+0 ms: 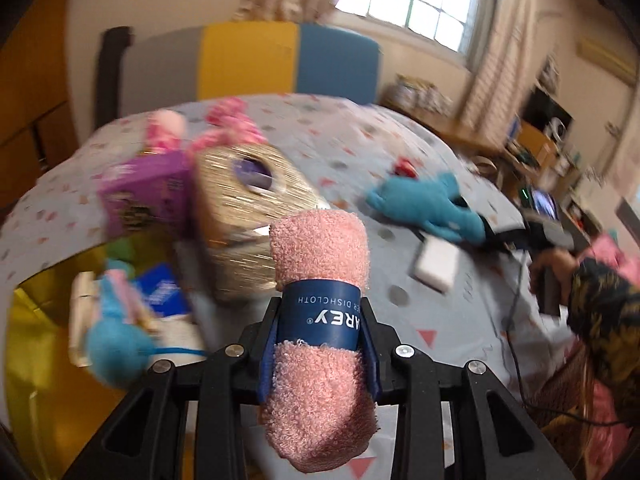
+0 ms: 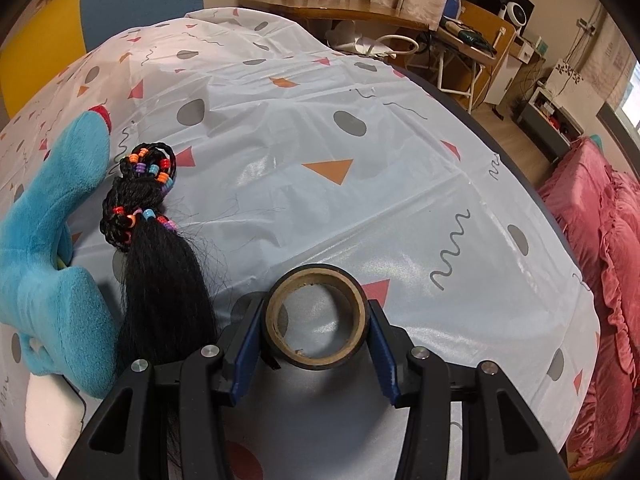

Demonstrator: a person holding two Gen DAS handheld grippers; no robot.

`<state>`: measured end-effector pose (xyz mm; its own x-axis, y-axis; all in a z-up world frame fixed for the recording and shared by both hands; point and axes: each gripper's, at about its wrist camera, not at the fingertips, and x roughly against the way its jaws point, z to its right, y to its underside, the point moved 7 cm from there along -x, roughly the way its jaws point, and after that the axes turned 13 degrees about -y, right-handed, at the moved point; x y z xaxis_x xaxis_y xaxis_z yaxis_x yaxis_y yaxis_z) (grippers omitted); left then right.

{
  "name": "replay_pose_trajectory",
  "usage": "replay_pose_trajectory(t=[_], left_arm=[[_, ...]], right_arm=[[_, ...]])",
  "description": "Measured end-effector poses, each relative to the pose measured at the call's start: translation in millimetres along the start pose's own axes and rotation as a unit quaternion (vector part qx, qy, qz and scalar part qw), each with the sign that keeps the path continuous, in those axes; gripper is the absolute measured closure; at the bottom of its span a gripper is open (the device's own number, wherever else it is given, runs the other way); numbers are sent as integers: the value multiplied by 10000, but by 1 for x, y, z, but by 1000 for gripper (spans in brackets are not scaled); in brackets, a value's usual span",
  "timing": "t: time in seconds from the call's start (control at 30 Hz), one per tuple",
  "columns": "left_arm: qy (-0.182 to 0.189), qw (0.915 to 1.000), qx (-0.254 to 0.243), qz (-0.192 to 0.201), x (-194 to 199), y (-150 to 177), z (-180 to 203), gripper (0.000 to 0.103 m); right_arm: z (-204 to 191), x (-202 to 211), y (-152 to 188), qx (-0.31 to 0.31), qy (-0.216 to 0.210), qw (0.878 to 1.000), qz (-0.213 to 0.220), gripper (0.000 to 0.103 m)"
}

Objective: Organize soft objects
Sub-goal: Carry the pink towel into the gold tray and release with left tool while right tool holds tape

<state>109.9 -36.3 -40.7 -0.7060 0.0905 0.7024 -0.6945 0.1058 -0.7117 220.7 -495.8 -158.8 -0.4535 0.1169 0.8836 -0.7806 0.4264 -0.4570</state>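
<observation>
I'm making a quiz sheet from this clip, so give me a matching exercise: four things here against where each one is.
Things:
1. pink dishcloth roll
2. black tape roll
3. beaded black hairpiece
4. gold box

Places:
A. lying beside the blue plush toy
B. next to the purple box
C. clamped in the left gripper
D. between the right gripper's fingers

Pairs: 1-C, 2-D, 3-A, 4-B

The right gripper [image 2: 316,344] clamps a roll of black tape [image 2: 316,318] above a patterned tablecloth [image 2: 320,140], beside a beaded black hairpiece [image 2: 156,248] and blue plush toy [image 2: 52,248].
</observation>
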Motion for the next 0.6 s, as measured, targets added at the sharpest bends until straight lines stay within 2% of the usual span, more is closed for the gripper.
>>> replay_pose_trajectory(t=[0.1, 0.2, 0.3, 0.4, 0.5, 0.6], left_arm=[[-350, 9989, 272, 161, 12, -4, -39, 68], [-789, 9948, 629, 137, 16, -1, -88, 68], [-1227, 9864, 1090, -11, 14, 7, -145, 68], [-1501, 9763, 1537, -262, 7, 18, -196, 68], [-1817, 9673, 1698, -507, -9, 29, -235, 68], [-1941, 9593, 1884, -805, -29, 37, -260, 67]], right_arm=[[-3, 2, 3, 110, 90, 9999, 11, 54], [-5, 5, 5, 214, 171, 9996, 8, 54], [-5, 6, 6, 255, 193, 9995, 6, 54], [-5, 5, 4, 296, 230, 9993, 8, 54], [-6, 4, 4, 375, 288, 9989, 19, 54], [-5, 4, 3, 414, 322, 9986, 25, 54]])
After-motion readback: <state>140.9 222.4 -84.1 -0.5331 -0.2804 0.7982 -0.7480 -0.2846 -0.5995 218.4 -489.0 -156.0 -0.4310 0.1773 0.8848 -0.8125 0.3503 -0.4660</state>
